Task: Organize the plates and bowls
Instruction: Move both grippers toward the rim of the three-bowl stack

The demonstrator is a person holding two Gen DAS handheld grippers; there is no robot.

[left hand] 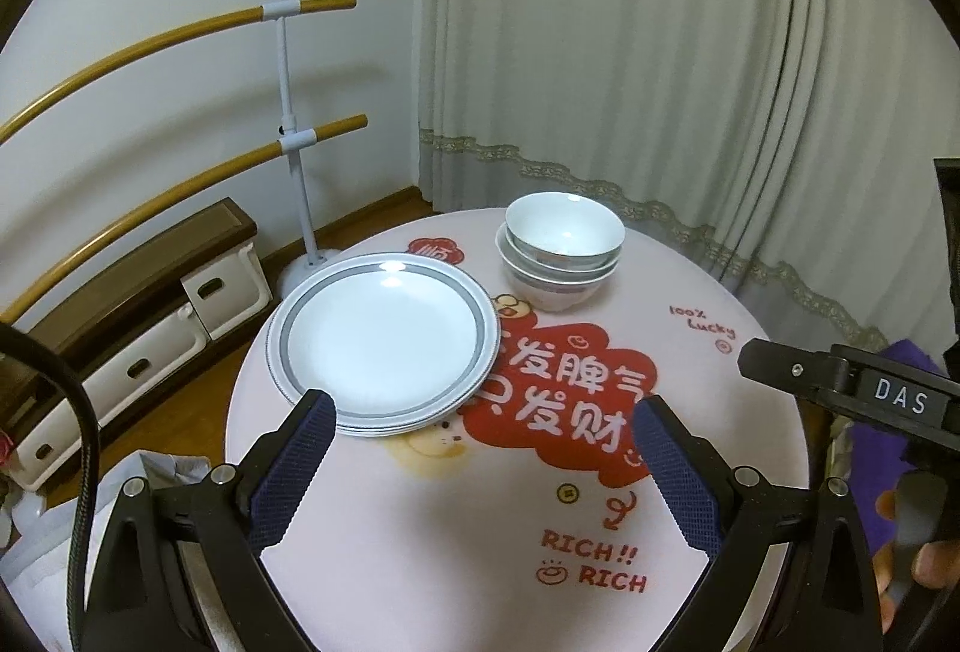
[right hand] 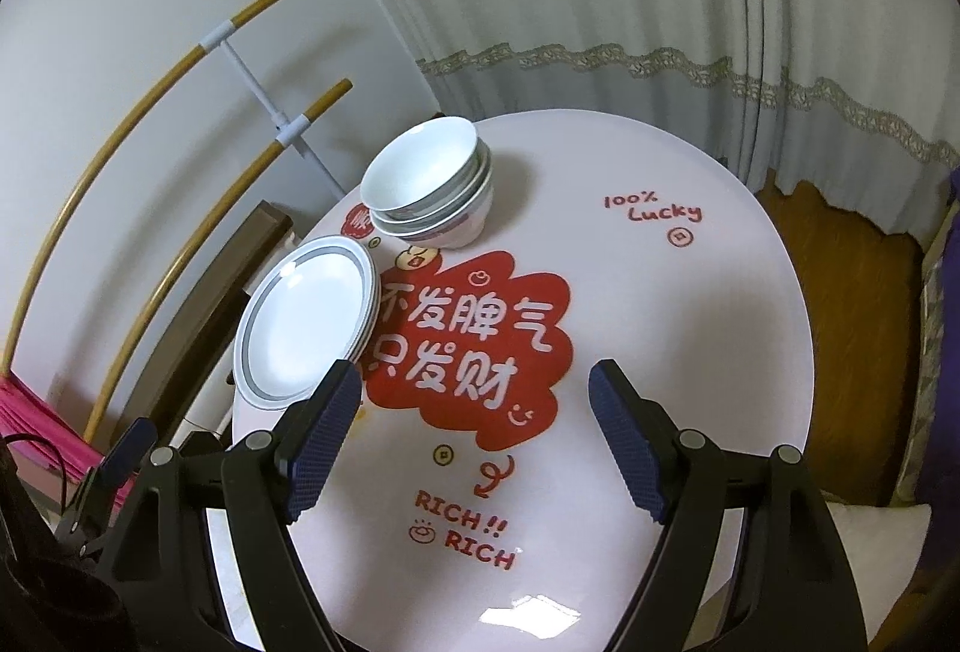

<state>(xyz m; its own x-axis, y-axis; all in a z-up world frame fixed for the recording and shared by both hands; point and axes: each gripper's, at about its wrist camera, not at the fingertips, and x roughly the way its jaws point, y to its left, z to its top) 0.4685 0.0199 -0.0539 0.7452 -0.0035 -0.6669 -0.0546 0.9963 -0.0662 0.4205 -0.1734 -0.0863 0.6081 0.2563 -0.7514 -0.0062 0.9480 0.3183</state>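
A stack of white plates with grey rims (left hand: 383, 340) lies on the round pink table (left hand: 420, 520), toward its left edge. A stack of white bowls (left hand: 561, 247) stands just behind and right of the plates. Both stacks also show in the right wrist view: plates (right hand: 306, 319), bowls (right hand: 429, 184). My left gripper (left hand: 480, 412) is open and empty, hovering above the table just in front of the plates. My right gripper (right hand: 477, 382) is open and empty above the table's red print. Its body (left hand: 852, 388) shows at the right of the left wrist view.
A grey curtain (left hand: 630, 51) hangs behind the table. A white stand with curved wooden rails (left hand: 288, 69) and a low cabinet with white drawers (left hand: 150, 328) are to the left. Wooden floor (right hand: 852, 292) lies to the right.
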